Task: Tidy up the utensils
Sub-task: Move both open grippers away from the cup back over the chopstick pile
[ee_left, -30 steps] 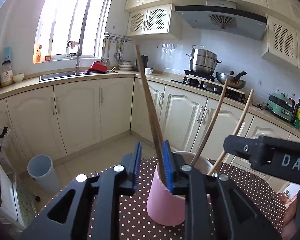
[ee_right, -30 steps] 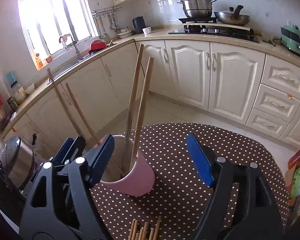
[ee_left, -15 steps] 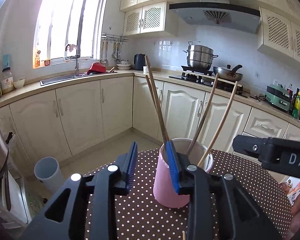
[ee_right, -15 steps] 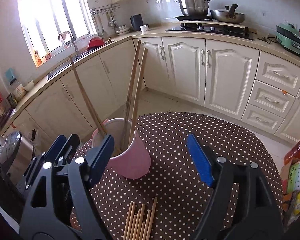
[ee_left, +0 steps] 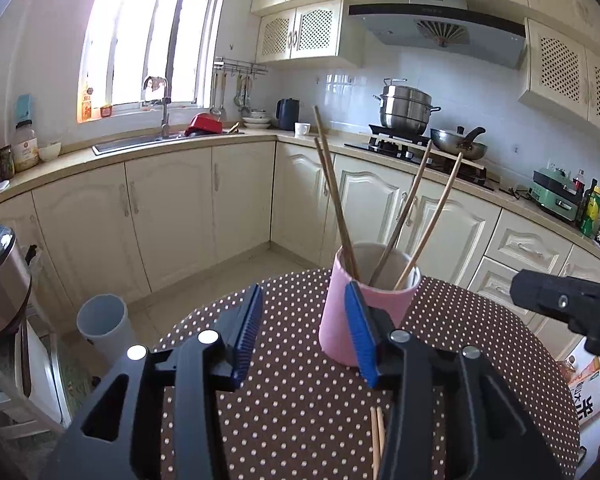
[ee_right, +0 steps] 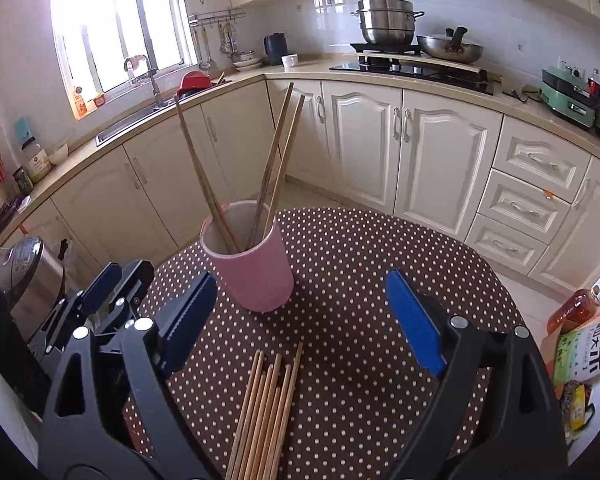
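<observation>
Since a second ago both grippers have drawn back from the pink cup (ee_right: 252,264), and the chopstick that the left gripper (ee_left: 304,336) was clamping now stands inside the cup with the others. The left gripper's jaws are opening, with nothing between the blue pads – the cup sits just beyond its right-hand pad in the left wrist view. The right gripper (ee_right: 304,320) is spread wide and its jaws are opening too, empty; the cup stands ahead of it, nearer its left-hand pad.

The cup stands upright on the polka-dot counter (ee_right: 380,264), toward the far edge. Four chopsticks in the cup (ee_right: 276,160) lean outward in two pairs – one pair against the cup's left rim, the other toward the right. A bundle of loose chopsticks (ee_right: 268,408) lies flat on the counter near its near edge, between the right gripper's fingers and pointing toward the cup. In the left wrist view only the tips of that bundle show beside the gripper's right finger, and the right gripper's black finger juts in from the right edge of the picture.
</observation>
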{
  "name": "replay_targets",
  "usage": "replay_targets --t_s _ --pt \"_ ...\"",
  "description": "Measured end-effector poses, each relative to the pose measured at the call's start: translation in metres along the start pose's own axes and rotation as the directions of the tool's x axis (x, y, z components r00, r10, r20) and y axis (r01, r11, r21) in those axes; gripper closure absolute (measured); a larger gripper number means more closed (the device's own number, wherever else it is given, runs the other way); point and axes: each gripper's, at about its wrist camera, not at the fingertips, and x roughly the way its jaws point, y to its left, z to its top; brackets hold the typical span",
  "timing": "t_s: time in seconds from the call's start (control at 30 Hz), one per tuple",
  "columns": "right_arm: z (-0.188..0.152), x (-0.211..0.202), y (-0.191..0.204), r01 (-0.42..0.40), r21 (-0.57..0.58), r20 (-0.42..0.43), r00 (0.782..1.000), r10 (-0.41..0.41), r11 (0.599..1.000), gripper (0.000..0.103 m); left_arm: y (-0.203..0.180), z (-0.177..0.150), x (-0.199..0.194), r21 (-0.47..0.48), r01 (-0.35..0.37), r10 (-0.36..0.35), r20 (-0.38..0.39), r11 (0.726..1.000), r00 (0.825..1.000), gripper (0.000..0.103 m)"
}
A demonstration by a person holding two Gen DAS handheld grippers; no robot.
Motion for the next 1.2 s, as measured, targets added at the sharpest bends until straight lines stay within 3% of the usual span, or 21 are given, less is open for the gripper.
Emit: replay_targets --t_s 0.17,0.47,0.83,1.03,1.2 --pt "-0.020 -0.009 0.004 0.015 -0.009 -0.036 0.999 -0.015 1.000 0.017 0.009 -0.017 -0.016 0.009 -0.027 0.027 -0.017 1.000 0.999 0.060" --pt "-0.059 0.001 -0.005 0.021 0.034 -0.194 0.981 -0.014 0.999 0.017 0.013 -0.050 -0.031 0.036 -0.019 0.023 -0.088 0.999 0.996 0.059" --pt "-0.104 0.043 -0.031 0.013 0.173 -0.424 0.903 0.063 0.985 0.017 0.001 -0.087 -0.027 0.072 0.042 -0.028 -0.191 0.997 0.981 0.059" --pt "-0.121 0.051 -0.025 0.045 0.114 -0.461 0.887 0.013 0.993 0.017 -0.007 -0.095 -0.021 0.112 0.057 -0.028 -0.248 0.992 0.968 0.059" --pt "-0.131 0.059 -0.007 0.055 0.049 -0.476 0.879 -0.025 0.997 0.017 -0.010 -0.097 -0.019 0.124 0.057 -0.024 -0.252 0.991 0.967 0.059"
